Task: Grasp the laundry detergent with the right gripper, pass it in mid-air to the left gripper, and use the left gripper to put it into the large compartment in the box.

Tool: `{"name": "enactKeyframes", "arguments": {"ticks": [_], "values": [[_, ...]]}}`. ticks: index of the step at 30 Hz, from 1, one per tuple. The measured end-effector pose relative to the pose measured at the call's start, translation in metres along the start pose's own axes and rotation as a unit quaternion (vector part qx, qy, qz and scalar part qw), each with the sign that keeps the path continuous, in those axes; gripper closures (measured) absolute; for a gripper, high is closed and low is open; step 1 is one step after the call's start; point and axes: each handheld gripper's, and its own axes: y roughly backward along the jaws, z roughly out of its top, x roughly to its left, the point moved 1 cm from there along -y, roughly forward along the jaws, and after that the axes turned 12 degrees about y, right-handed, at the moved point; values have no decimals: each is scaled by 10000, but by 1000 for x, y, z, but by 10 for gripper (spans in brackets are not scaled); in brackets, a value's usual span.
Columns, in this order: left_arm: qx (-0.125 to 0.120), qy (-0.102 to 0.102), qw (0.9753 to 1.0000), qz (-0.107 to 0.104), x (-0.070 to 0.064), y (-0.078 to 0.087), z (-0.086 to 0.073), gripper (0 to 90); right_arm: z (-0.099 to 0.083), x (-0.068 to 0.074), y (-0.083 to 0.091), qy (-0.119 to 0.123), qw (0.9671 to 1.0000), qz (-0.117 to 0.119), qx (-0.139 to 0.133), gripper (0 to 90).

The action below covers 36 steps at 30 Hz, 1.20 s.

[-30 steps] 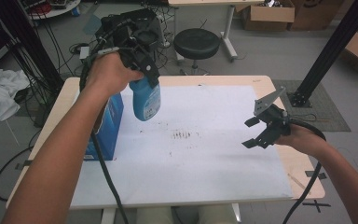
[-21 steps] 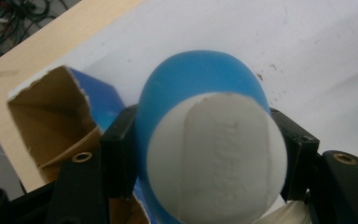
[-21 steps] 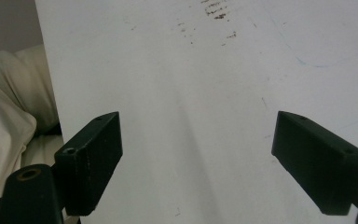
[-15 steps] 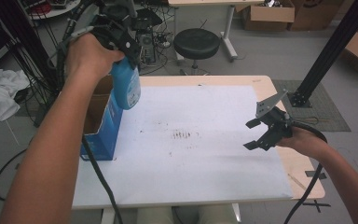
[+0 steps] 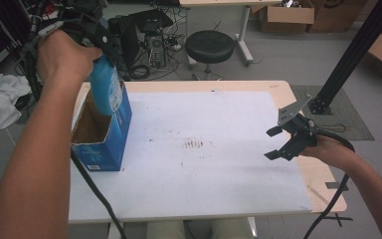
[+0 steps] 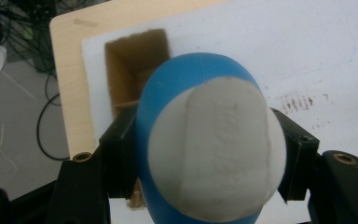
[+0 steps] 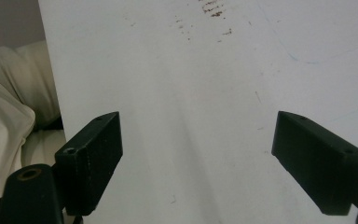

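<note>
Clamped between the black jaws of the left claw (image 6: 209, 163) is a blue plastic bottle with a pale grey base (image 6: 212, 149), held in the air above the open top of a blue cardboard box (image 5: 102, 134) that stands at the left edge of the surface.

From the left gripper view the bottle's rounded grey bottom faces the camera, with faint raised lettering too blurred to read, and the box's brown inside (image 6: 133, 70) shows beyond it. From the high view the bottle (image 5: 105, 84) hangs upright from the left claw (image 5: 102, 42), its lower end just at the box's far rim; the bottle's top is hidden by the hand and claw.

Over at the right edge of the surface, the right claw (image 5: 278, 143) hovers with its jaws wide apart and holding nothing. Its own view looks down on the white sheet covering the wooden surface (image 7: 191, 116), with small brown marks (image 7: 212, 10) at the far end and pale cloth at the near-left corner.

Compared with half a second ago, the left claw and bottle have moved left and farther away, over the box. The right claw has stayed put.

A black round stool (image 5: 210, 46) stands on the floor beyond the surface.
</note>
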Motion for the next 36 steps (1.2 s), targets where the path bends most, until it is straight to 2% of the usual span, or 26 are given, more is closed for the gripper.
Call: {"name": "enactKeyframes", "arguments": {"ticks": [6,13,18,22,29,36], "values": [[0,238,9997,77,15,-3,-2,378,-2,1,5,-2,10000,-19,41,160],[41,436,9989,152,29,-21,-7,378,-5,2,7,-2,10000,-40,54,161],[86,491,9987,144,37,-31,-11,378,-7,1,6,-18,10000,-25,79,161],[156,436,9987,191,42,-41,-14,378,-7,0,5,-27,10000,-24,57,160],[287,476,9984,55,51,-73,-26,378,-5,1,0,-11,10000,18,85,160],[444,522,9976,-62,61,-115,-43,378,-8,1,-3,-72,9999,19,89,160]]}}
